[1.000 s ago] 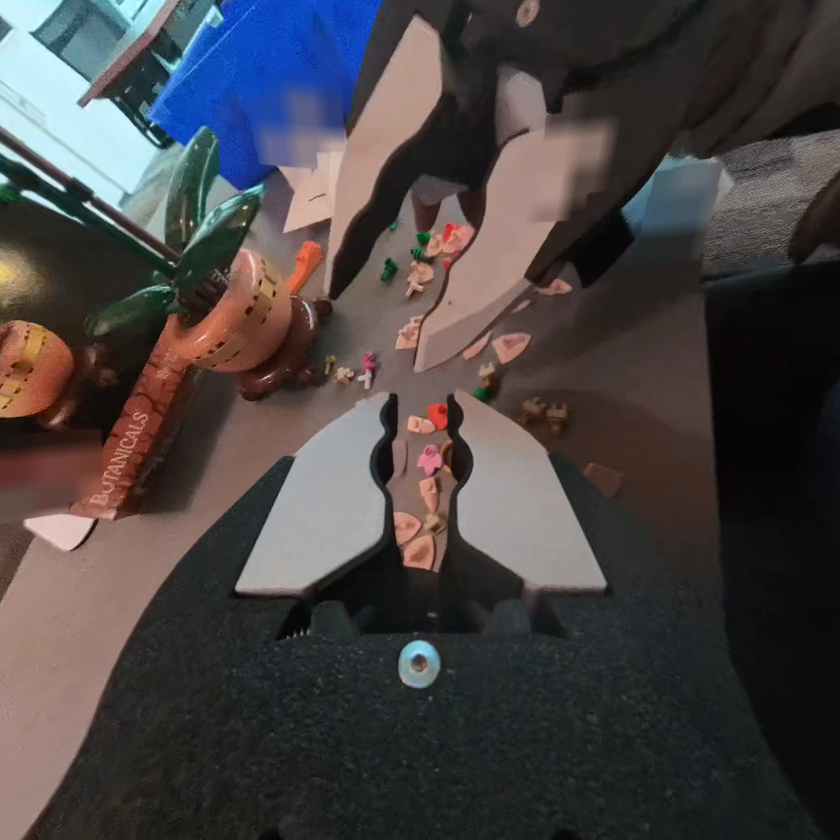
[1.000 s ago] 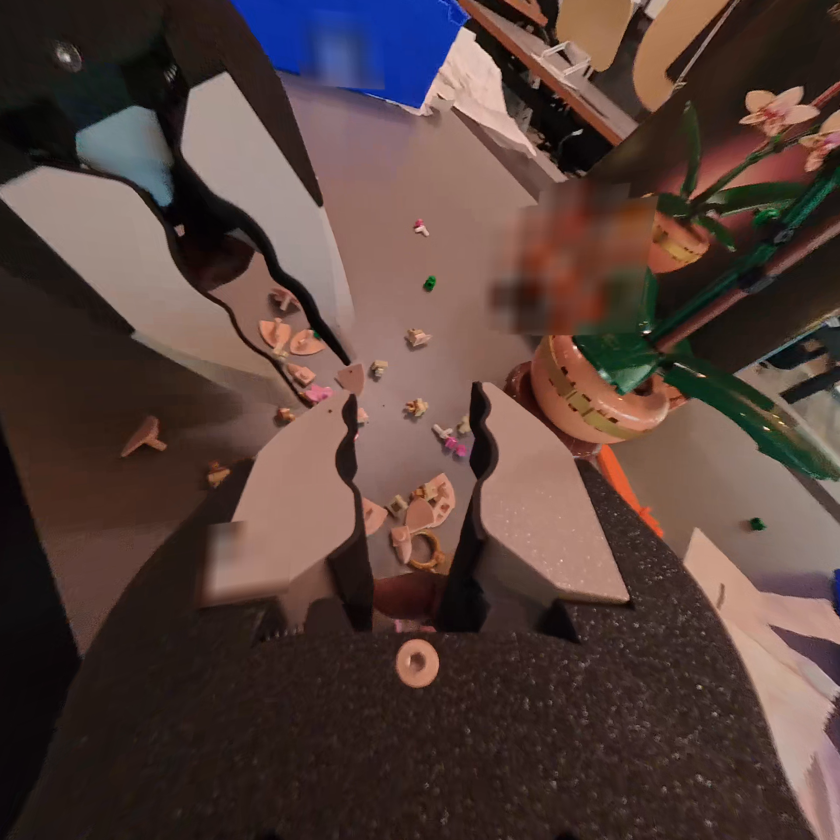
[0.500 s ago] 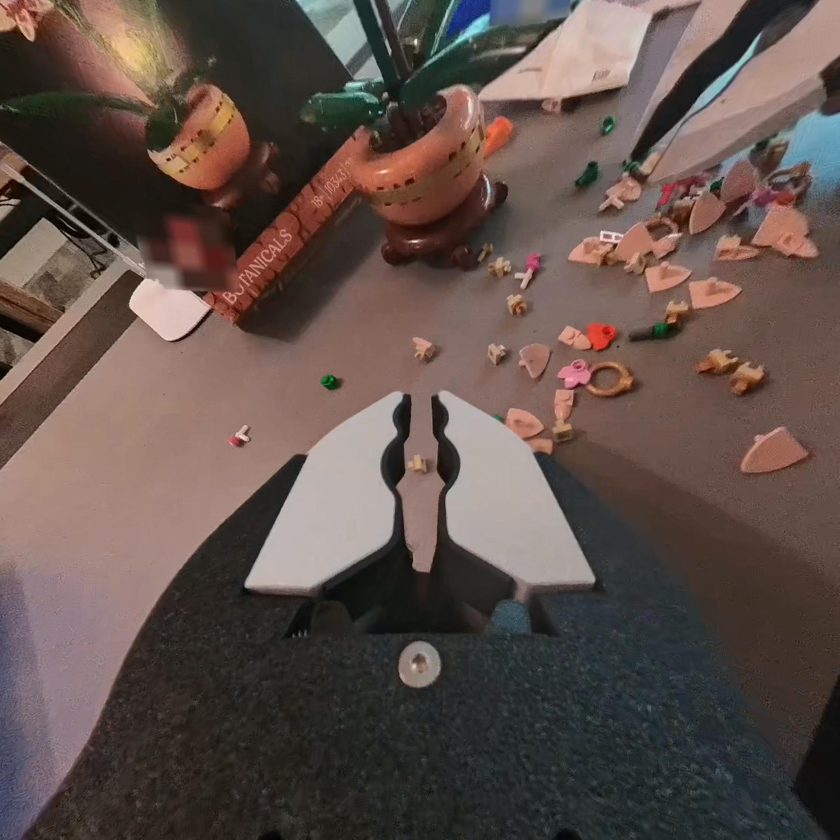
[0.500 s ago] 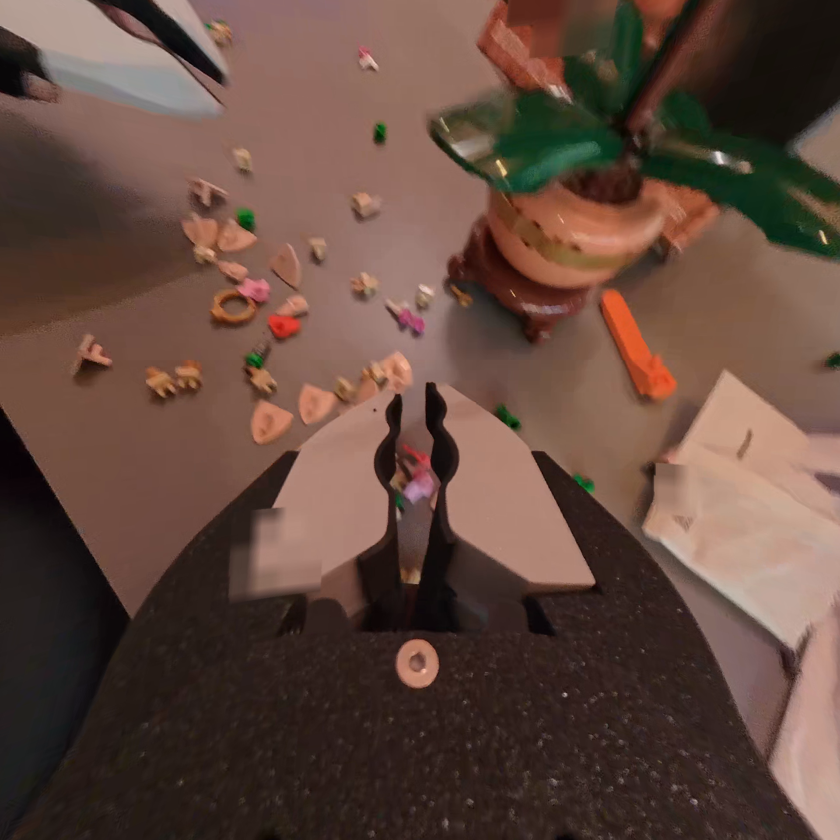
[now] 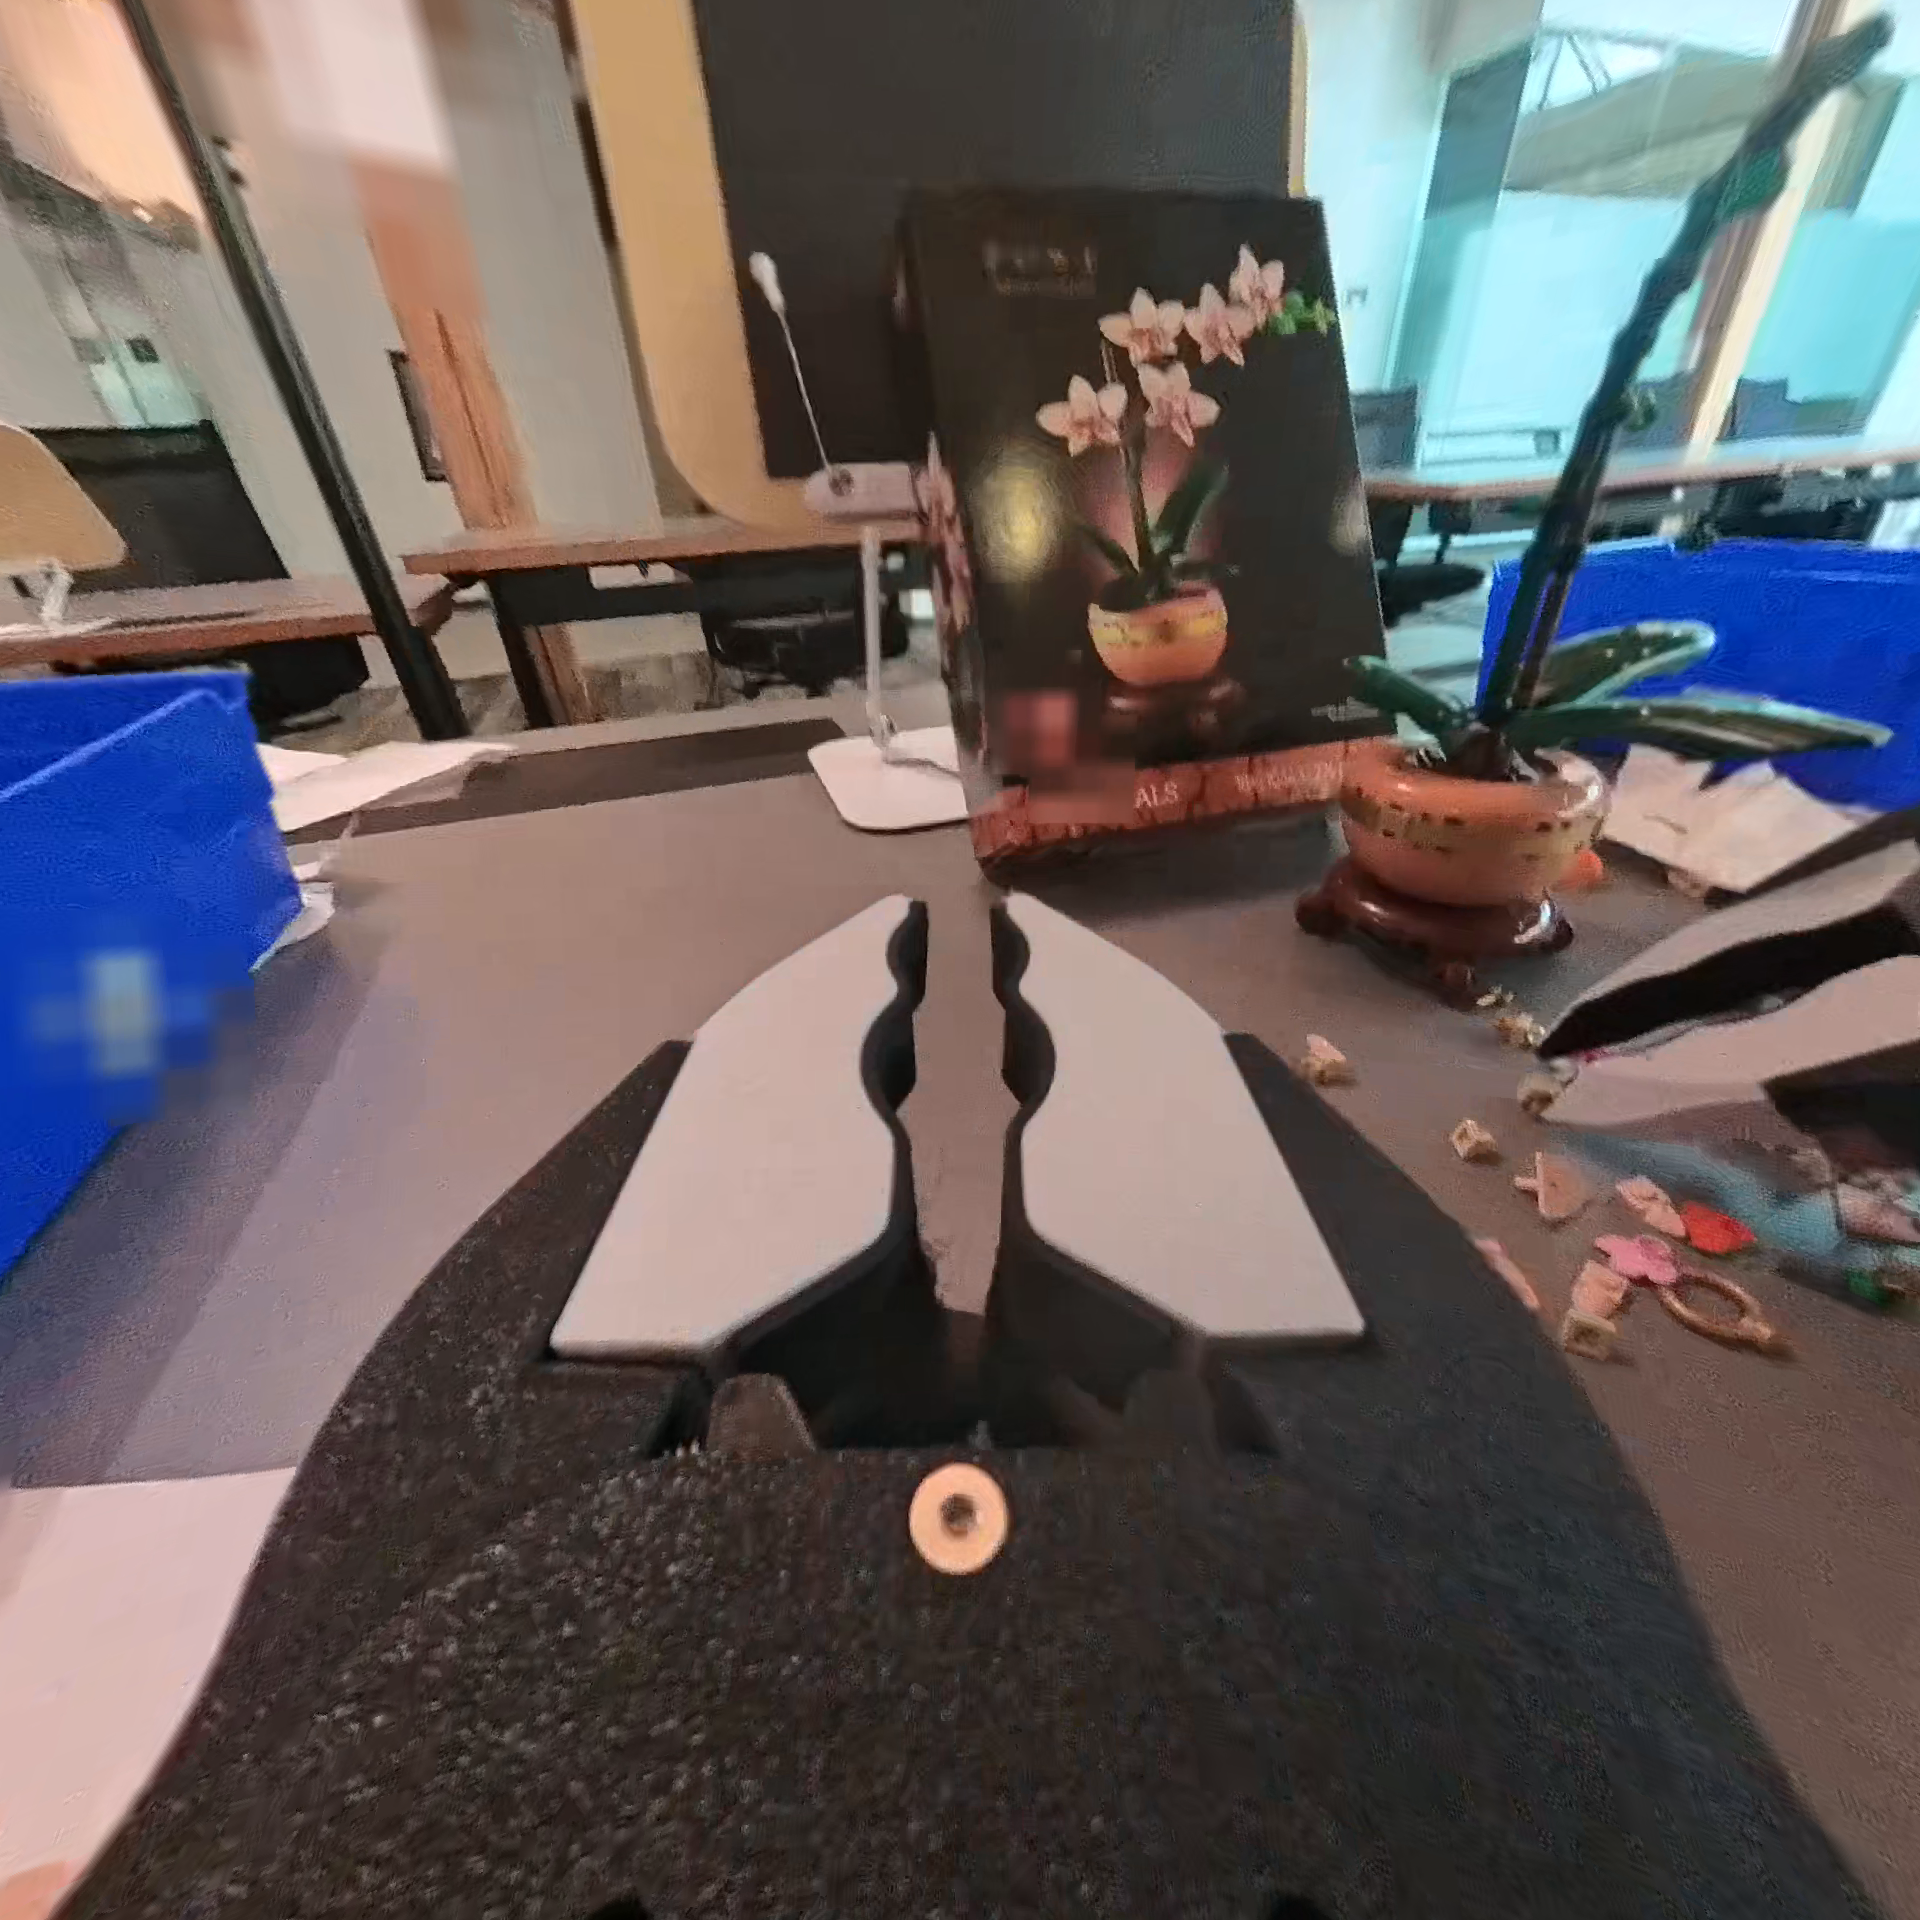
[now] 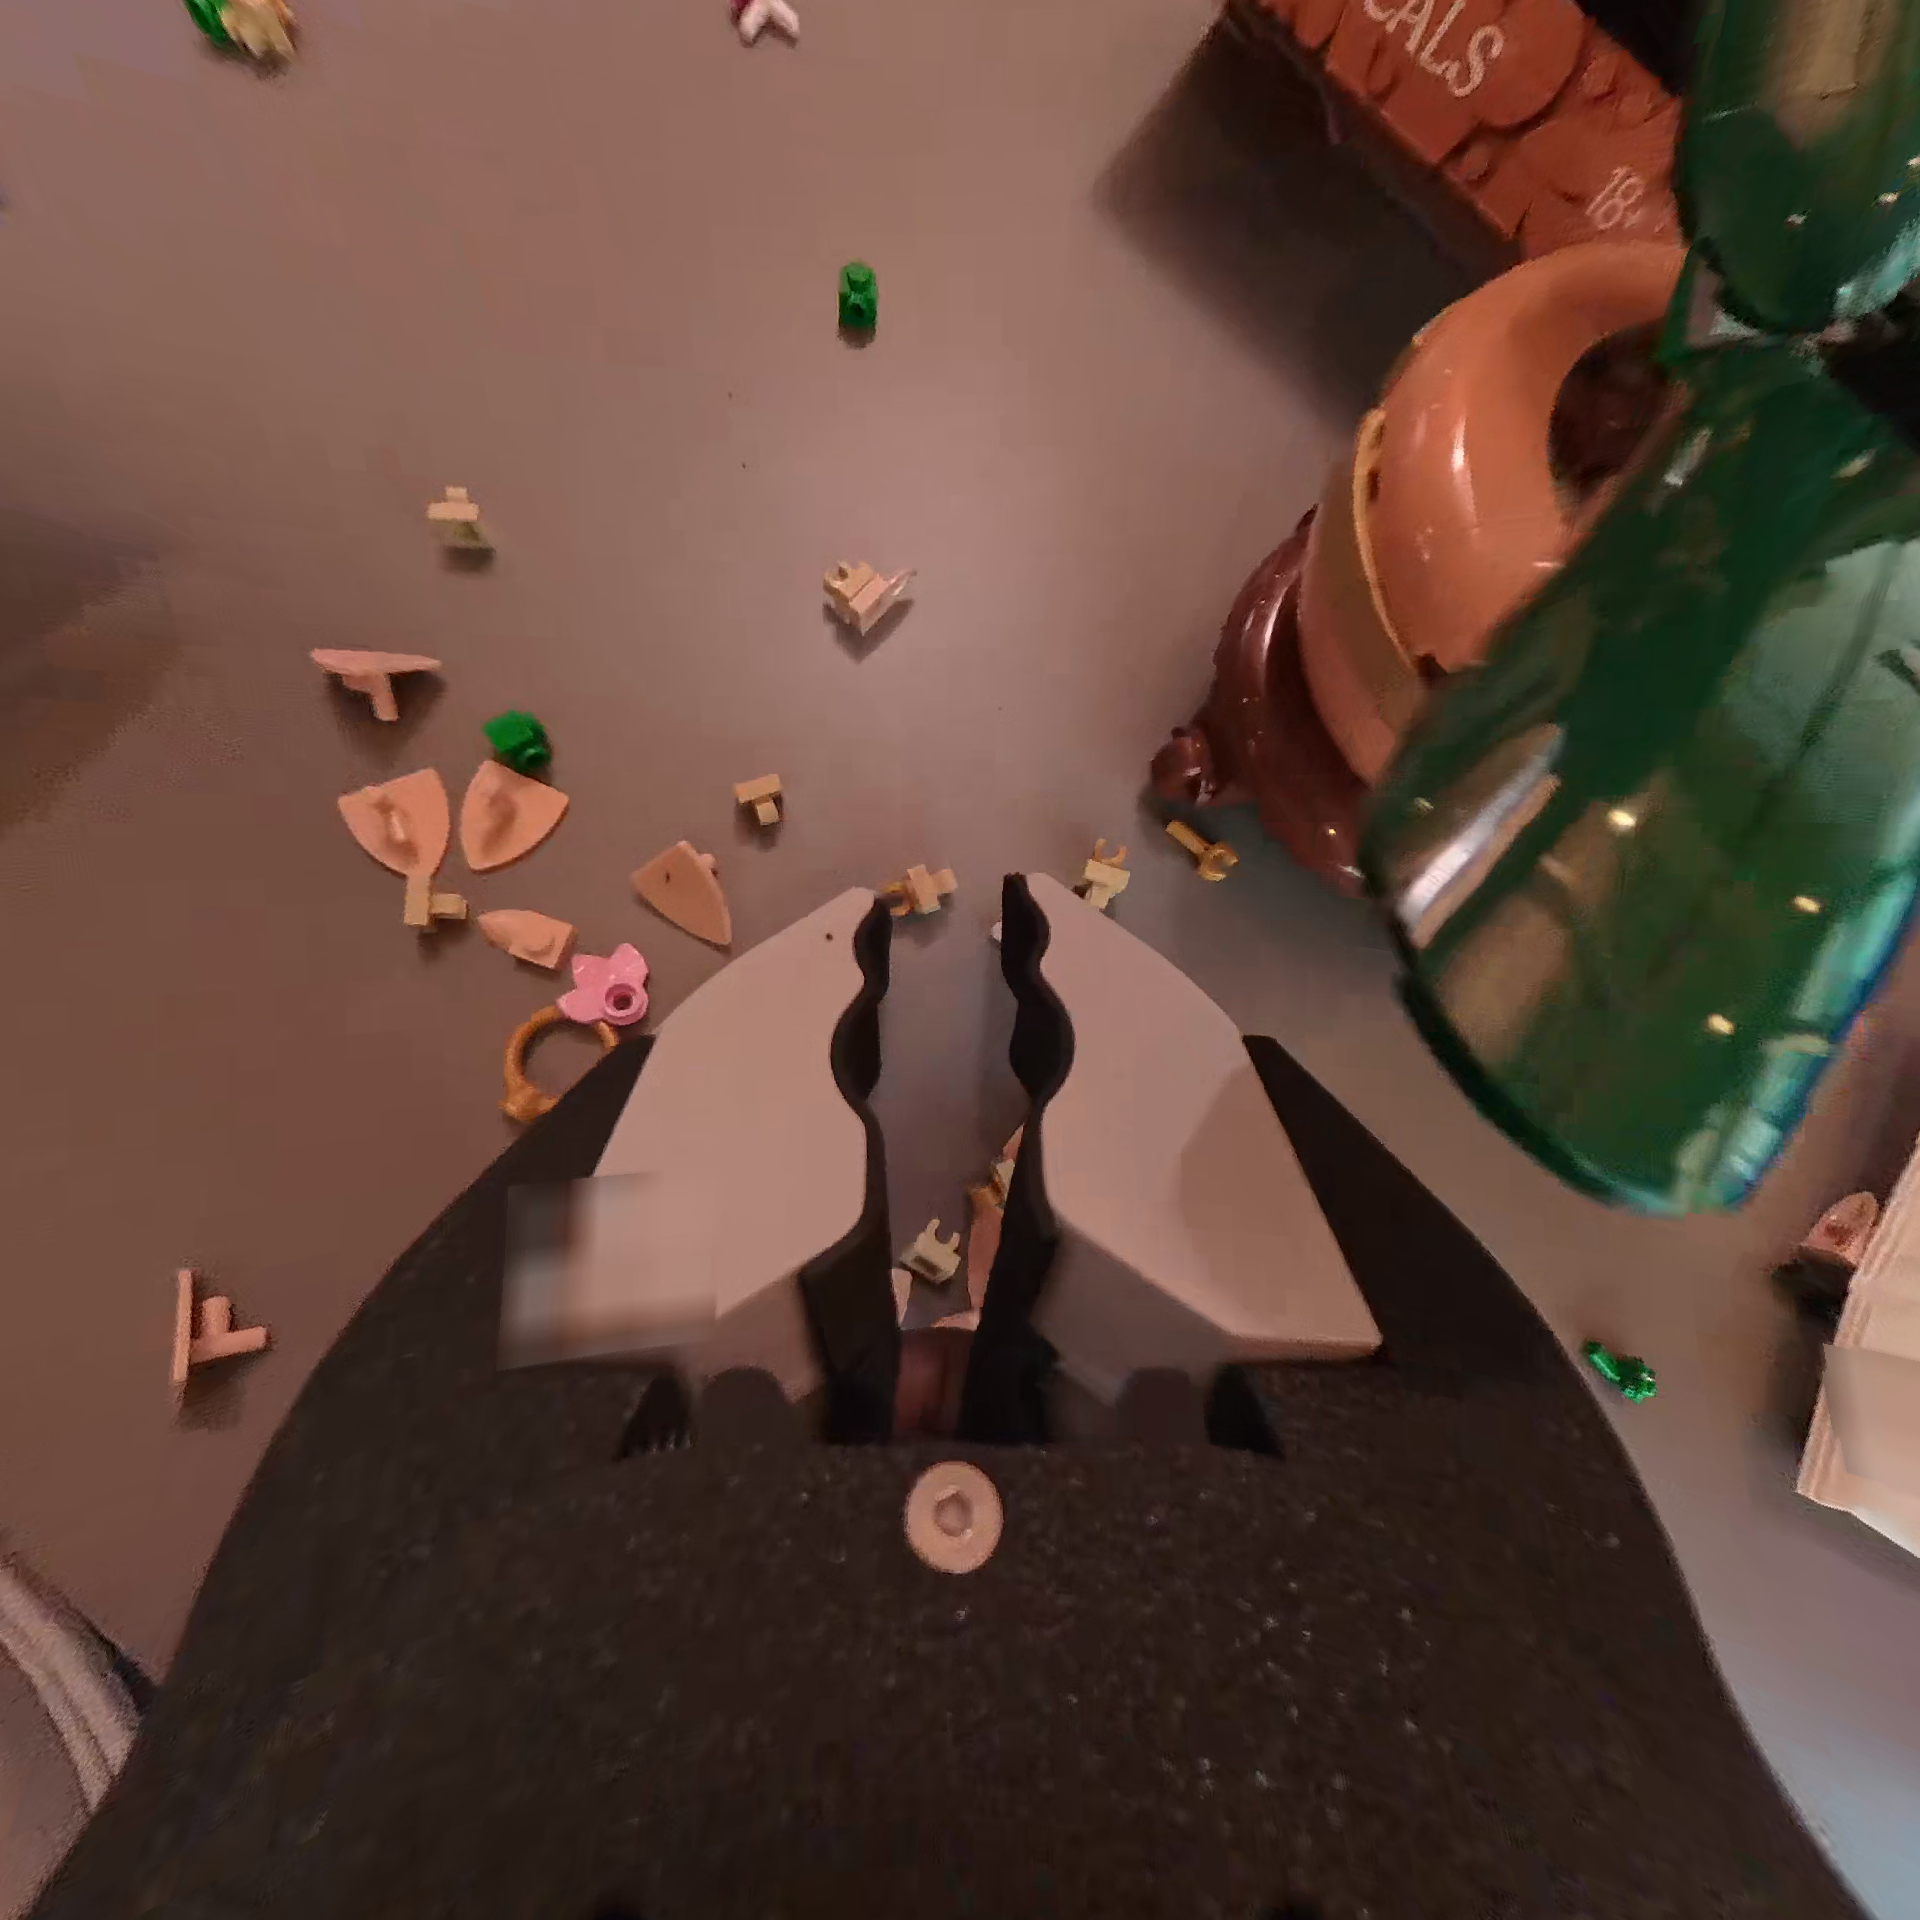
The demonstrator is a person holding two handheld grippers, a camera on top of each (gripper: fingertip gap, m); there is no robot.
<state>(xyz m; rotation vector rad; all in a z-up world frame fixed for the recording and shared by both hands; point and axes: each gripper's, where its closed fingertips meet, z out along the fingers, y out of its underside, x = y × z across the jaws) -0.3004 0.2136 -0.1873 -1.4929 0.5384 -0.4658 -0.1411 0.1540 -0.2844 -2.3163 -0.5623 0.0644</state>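
A: Start close. What is the left gripper [image 5: 954,914] doing?

B: It hangs level above a bare stretch of the grey table [image 5: 582,935], jaws narrowly parted, nothing between them.

A: And the right gripper [image 6: 943,902]?

B: It points down at the tabletop, jaws a little apart and empty. A small tan clip piece [image 6: 921,889] lies just beyond its tips, and a pale clip [image 6: 932,1250] shows on the table through the gap farther back.

A: Around it?

B: Left of the fingers lie a pink flower piece [image 6: 611,987] touching a gold ring [image 6: 535,1062], then tan petal shapes [image 6: 453,816]. Farther out sits a green stud [image 6: 856,296].

A: To the right?

B: A brick-built pot [image 6: 1434,582] on a dark brown base, with a big green leaf [image 6: 1621,914] overhanging close beside the right finger. Behind the pot stands the dark box [image 5: 1143,499] picturing an orchid, and a blue bin [image 5: 114,914] sits at the left.

A: What could go wrong?

B: I judge the leaf the worry: a sideways drift could catch it and tip the plant. Also, the pieces are tiny and crowded, so closing could pinch two or flick one away.
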